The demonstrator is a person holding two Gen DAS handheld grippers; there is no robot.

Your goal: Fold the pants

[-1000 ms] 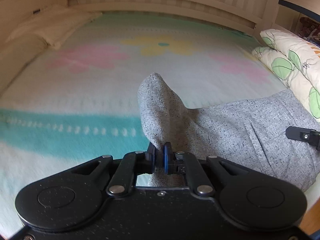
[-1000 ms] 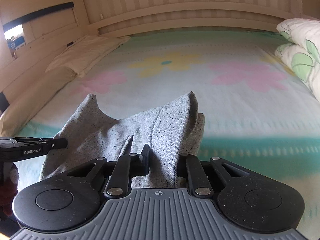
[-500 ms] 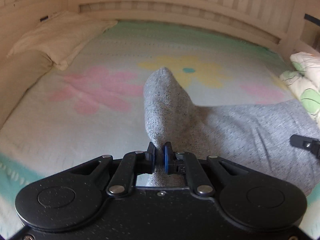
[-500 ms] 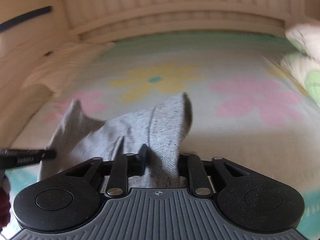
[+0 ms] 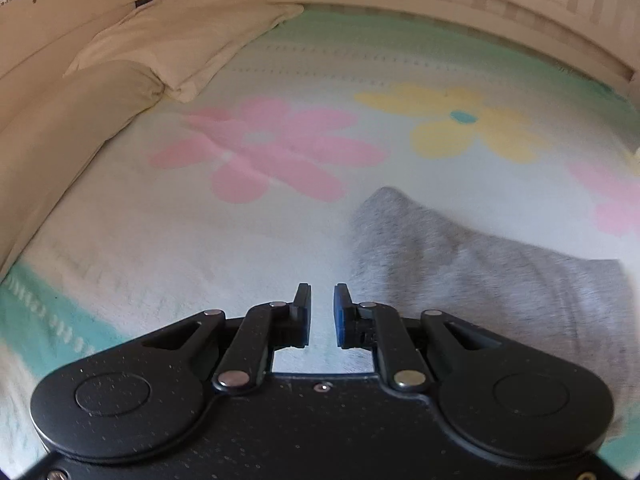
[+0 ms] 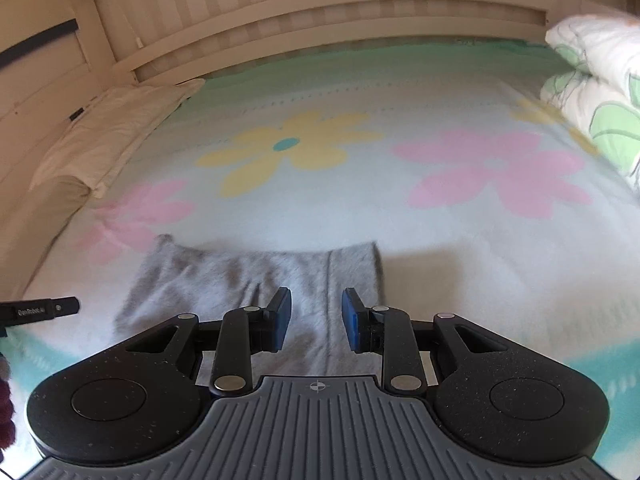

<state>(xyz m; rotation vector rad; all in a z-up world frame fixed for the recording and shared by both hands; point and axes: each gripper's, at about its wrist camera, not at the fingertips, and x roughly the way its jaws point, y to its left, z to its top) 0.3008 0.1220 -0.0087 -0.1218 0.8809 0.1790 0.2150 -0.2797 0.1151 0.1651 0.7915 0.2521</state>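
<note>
Two cream pillows (image 5: 172, 40) sit at 10 o'clock on the bed (image 5: 280, 240). Left claw (image 5: 322, 316) has just been opening, nothing between its pads. One pair of grey pants (image 6: 248, 280) lies flat at 6 o'clock. Right claw (image 6: 316, 320) gapes above them, holding nothing.

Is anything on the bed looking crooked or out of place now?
One small thing: the far left corner of the grey pants pokes up in a point instead of lying flat. The blanket looks tidy.
</note>
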